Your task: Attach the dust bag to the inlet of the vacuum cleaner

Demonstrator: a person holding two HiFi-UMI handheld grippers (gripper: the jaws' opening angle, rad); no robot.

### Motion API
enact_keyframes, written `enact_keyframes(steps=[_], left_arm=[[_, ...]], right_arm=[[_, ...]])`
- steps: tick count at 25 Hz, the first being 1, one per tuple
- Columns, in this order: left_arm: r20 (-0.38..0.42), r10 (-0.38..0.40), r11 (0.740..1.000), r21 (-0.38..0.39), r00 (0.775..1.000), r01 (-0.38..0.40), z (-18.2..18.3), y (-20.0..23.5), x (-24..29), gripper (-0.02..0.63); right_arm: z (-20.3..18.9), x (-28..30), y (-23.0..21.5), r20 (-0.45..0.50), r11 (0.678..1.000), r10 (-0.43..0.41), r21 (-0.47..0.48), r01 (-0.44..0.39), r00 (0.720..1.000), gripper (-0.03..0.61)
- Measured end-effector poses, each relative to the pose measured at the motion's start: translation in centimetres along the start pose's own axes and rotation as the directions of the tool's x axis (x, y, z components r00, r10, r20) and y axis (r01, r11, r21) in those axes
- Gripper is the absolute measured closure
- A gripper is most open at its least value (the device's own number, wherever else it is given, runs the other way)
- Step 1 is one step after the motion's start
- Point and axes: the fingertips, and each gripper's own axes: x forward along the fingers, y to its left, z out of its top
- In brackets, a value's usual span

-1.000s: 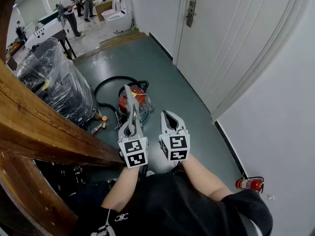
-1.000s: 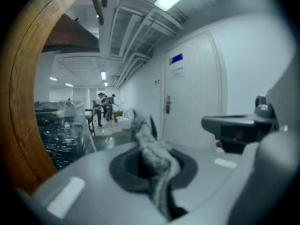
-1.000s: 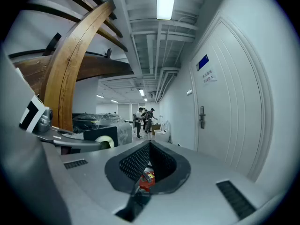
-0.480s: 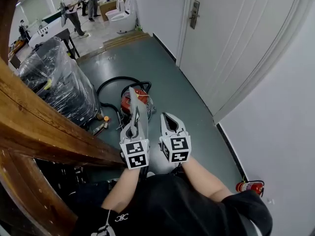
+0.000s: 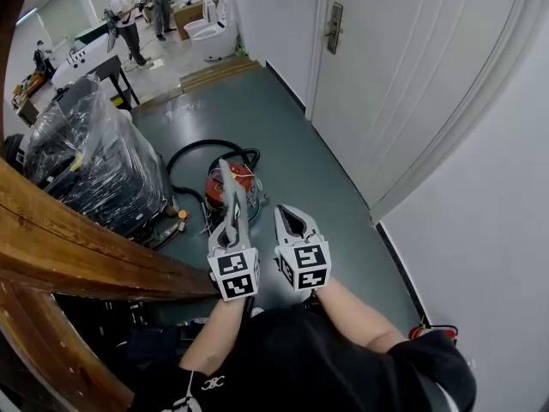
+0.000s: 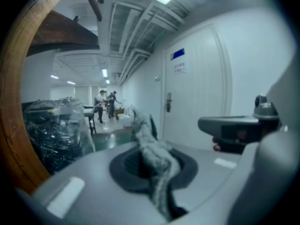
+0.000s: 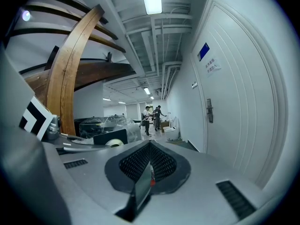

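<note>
Holds two grippers out side by side above the grey-green floor, low in the middle of the head view. Pinches a limp grey dust bag in the left gripper. Jaws nearly together on the cloth, crumpled end standing up past the tips. Carries the right gripper just right of the left one and apart from it, jaws pressed together with nothing clearly between them.

Looks down on a red vacuum cleaner standing on the floor beyond the gripper tips, partly behind the raised bag in the head view. Dust bag up in the gripper, off the vacuum cleaner. At the far left of the vacuum cleaner, a black hose looping on the floor.

To the left, a bulky load wrapped in clear plastic. Nearer than that, a thick curved wooden beam. To the right, a white door set in a white wall. At the near right, a red fire extinguisher lying by the wall. Far off at the top left, a white toilet and people standing.
</note>
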Motion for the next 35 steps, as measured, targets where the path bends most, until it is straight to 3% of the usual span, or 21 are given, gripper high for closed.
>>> enact_keyframes(steps=[11,20,28,35], left_arm=[[0.002,0.092,0.994,-0.059,0.996,-0.091,2.9,-6.5,4.9,0.594],[-0.021,0.126,0.985,-0.112,0.992,-0.128,2.4,-8.8,5.7,0.594],[-0.070,0.120,0.984,-0.126,0.990,-0.128,0.7,-7.1,8.4,0.594],[-0.066,0.119,0.984,-0.127,0.991,-0.126,2.1,-2.8,12.2,0.594]], right_arm=[[2.3,0.7,-8.9,-0.011,0.994,0.103,-0.028,-0.103,0.995,0.580],[1.5,1.1,-11.2,-0.049,0.986,0.164,-0.031,-0.166,0.985,0.580],[0.1,4.3,-11.4,-0.080,0.985,0.169,-0.022,-0.171,0.982,0.580],[0.8,10.0,-10.7,-0.093,0.985,0.170,-0.021,-0.173,0.981,0.580]])
